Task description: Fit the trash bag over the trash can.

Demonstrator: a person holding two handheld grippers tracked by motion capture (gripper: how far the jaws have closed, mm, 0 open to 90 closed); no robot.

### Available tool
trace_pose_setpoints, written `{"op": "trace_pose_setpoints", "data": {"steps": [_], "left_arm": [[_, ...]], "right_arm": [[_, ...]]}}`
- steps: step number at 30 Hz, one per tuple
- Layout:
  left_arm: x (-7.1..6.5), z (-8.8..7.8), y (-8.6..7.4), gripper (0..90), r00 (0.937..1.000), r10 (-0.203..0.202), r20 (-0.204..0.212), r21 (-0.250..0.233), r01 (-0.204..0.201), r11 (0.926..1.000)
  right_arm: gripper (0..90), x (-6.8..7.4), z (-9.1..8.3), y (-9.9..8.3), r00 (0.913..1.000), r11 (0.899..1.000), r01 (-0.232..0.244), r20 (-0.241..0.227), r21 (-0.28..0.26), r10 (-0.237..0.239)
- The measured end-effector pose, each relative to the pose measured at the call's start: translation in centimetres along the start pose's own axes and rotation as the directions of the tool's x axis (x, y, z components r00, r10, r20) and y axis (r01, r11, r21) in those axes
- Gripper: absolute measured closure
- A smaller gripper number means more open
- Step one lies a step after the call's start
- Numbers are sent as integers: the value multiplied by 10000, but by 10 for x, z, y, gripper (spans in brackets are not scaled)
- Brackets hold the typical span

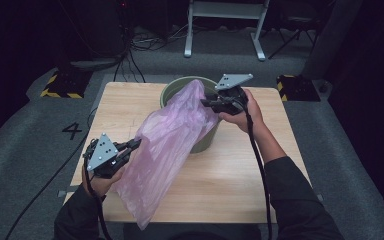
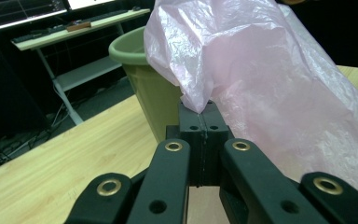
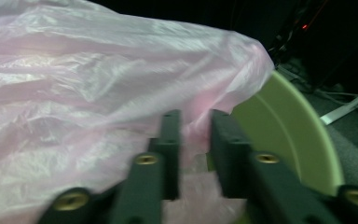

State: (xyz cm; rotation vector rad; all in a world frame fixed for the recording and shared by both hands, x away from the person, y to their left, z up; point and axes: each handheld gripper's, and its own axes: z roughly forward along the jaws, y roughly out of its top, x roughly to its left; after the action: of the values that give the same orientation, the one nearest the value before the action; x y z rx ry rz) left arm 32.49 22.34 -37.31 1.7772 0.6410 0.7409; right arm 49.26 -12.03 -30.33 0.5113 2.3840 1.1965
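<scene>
The pink plastic bag (image 1: 165, 150) lies slantwise across the wooden table (image 1: 230, 185): its upper end is draped over the rim of the green bin (image 1: 207, 137), its lower end reaches the near table edge on the person's left. Thin, crinkled, see-through film; it covers most of the bin's mouth from the front-left.

Left gripper (image 1: 135, 145) sits low at the bag's left edge, approx. mid-length. In the left gripper view its jaws are pressed flat together w/ a fold of the bag (image 2: 261, 79) pinched at the tips, so it's clenched on the film. Bin (image 2: 144, 84) stands just behind, bag spilling over its rim.

Right gripper (image 1: 206, 102) is up at the bin's rim, pointing left into the bag's top end. In the right gripper view (blurred) the jaws have a narrow gap w/ bag (image 3: 98, 93) film between them; whether the pads actually press on the film can't be told. Bin rim (image 3: 284, 130) curves off to that view's right.

Both hands come from the near side in dark sleeves, a cable trailing from each gripper. Beyond the table: grey carpet, a white metal frame (image 1: 225, 25), yellow-black striped blocks (image 1: 60, 85) either side.
</scene>
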Motion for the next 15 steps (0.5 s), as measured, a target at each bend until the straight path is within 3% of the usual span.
{"op": "trace_pose_setpoints", "data": {"steps": [4, 7, 11, 15], "left_arm": [[1, 5, 9, 900, 9999, 109, 21, 4, -109, 9999], [2, 8, 17, 900, 9996, 278, -77, 224, -276, 9994], [5, 12, 24, 900, 9993, 358, -124, 255, -355, 9990], [8, 17, 30, 900, 9994, 337, -121, 165, -335, 9993]], "right_arm": [[894, 0, 14, 4, 9998, 9985, 204, 48, 500, -207], [900, -2, 23, 6, 9998, 9965, 192, -73, 816, -187], [900, -3, 31, 8, 9991, 9883, 298, 244, 1494, -338], [900, -6, 37, 10, 9989, 9861, 252, 360, 1641, -315]]}}
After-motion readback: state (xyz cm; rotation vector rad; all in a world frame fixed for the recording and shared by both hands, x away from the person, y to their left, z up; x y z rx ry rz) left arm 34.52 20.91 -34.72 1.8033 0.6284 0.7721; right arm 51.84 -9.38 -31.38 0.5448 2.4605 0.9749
